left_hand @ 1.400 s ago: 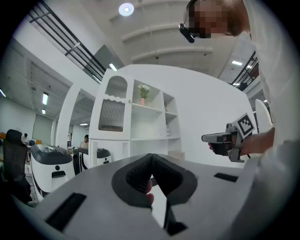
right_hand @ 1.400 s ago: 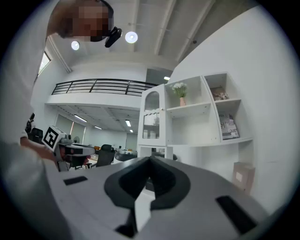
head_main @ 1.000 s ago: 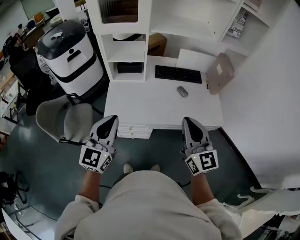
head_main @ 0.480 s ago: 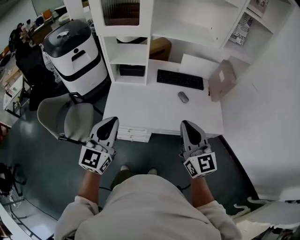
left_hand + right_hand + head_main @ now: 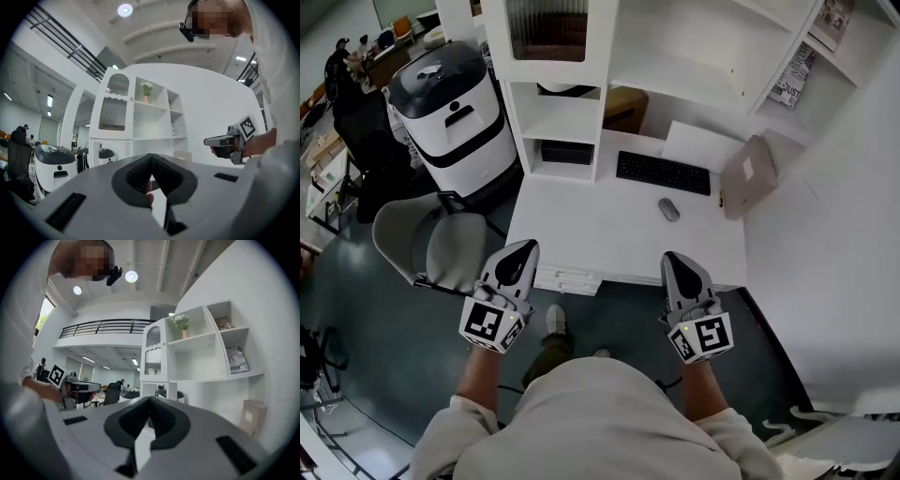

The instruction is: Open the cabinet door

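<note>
Head view — L gripper (image 5: 525, 247), R gripper (image 5: 672, 259): jaws together, empty — ribbed cabinet door (image 5: 546, 28) well apart.

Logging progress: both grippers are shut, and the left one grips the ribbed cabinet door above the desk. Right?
No. Both are shut, but the left gripper is empty, hanging short of the desk, far from the ribbed cabinet door; the head view shows it.

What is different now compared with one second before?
The person has stepped toward the white desk, one pale shoe ahead, bringing the left tool and the right tool nearer its front edge. Nothing was gripped or released. Both tools stay shut and empty; the white ribbed-pane cabinet door stays closed.
</note>
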`<action>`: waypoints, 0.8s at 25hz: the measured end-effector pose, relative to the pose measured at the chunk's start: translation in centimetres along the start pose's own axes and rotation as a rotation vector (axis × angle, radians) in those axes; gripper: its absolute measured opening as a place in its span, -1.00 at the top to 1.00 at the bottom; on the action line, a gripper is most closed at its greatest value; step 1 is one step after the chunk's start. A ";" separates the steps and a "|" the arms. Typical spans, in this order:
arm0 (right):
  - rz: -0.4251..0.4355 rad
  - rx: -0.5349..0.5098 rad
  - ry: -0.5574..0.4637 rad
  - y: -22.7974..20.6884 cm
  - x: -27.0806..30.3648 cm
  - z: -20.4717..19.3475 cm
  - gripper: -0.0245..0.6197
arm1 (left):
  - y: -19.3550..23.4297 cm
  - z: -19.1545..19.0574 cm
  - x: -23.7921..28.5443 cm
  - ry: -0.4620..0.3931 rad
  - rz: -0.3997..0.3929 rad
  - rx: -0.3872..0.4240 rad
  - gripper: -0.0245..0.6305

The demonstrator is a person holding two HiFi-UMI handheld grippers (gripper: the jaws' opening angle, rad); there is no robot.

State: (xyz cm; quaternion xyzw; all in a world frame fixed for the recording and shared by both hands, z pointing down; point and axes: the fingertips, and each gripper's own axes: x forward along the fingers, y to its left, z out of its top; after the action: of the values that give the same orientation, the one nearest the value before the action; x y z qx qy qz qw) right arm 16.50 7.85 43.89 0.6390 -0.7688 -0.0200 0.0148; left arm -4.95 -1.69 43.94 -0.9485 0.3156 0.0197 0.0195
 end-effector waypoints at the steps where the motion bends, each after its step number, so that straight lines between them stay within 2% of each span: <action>1: -0.004 -0.001 0.005 -0.1 0.6 -0.1 0.91 | 0.7 -0.1 0.5 -0.002 -0.001 -0.003 0.94; 14: -0.088 -0.036 0.025 -2.1 11.8 0.1 0.91 | 10.6 -0.3 9.7 -0.037 -0.089 -0.028 0.94; 20: -0.135 -0.027 0.023 -2.7 15.4 0.1 0.91 | 13.9 0.0 13.2 -0.049 -0.139 -0.022 0.94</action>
State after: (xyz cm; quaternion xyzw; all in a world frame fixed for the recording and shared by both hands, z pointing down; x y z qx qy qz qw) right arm 16.32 -7.80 43.57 0.6894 -0.7233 -0.0238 0.0310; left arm -2.70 -20.67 42.92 -0.9675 0.2484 0.0447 0.0182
